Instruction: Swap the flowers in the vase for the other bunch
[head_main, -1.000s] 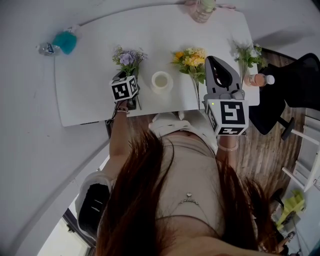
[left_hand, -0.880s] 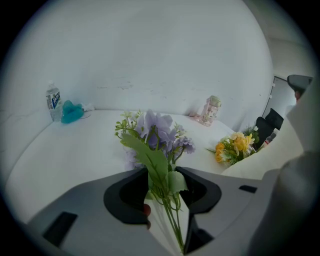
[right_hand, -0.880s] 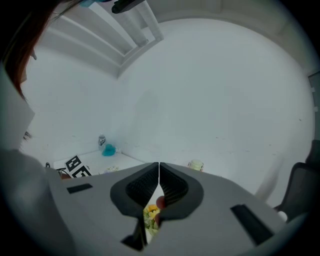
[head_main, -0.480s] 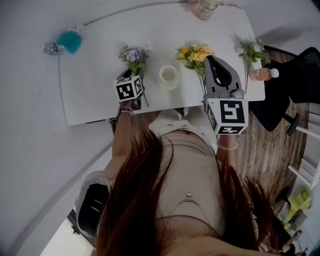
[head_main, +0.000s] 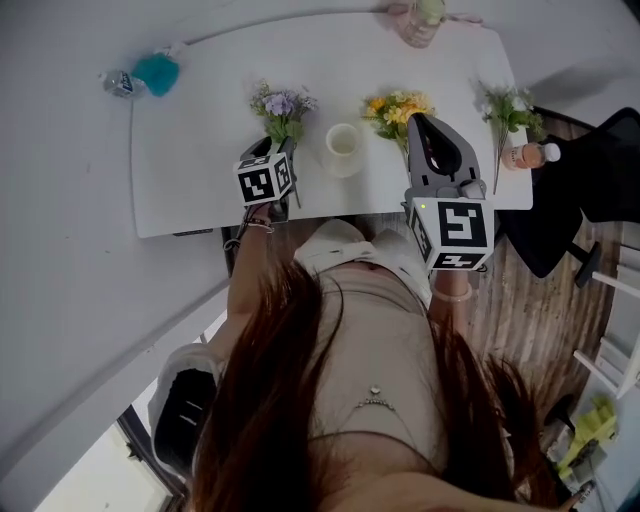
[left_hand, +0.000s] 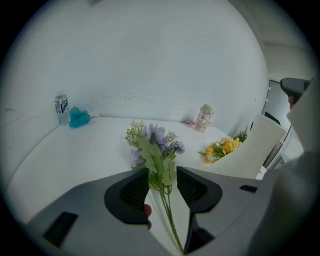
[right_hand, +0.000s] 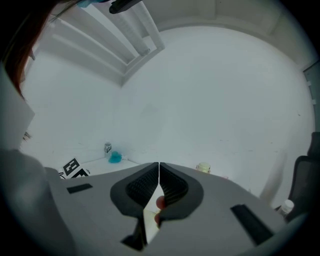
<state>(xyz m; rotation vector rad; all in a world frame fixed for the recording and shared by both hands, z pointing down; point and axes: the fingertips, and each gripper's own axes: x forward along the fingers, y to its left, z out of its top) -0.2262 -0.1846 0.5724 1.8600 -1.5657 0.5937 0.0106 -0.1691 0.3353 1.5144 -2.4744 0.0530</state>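
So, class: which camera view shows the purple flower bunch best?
The left gripper view: the purple flower bunch fills its centre, with blooms, leaves and stems clear. The head view shows it small, from above, on the white table. The right gripper view does not show it.

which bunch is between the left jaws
The purple bunch of flowers: stems between the left gripper's jaws, just opening; the yellow bunch and white bunch lie elsewhere.

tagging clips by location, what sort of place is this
Probably an office or studio room rather than a home: a plain white table stands against a bare white wall, with a black office chair beside it and wood-plank flooring.
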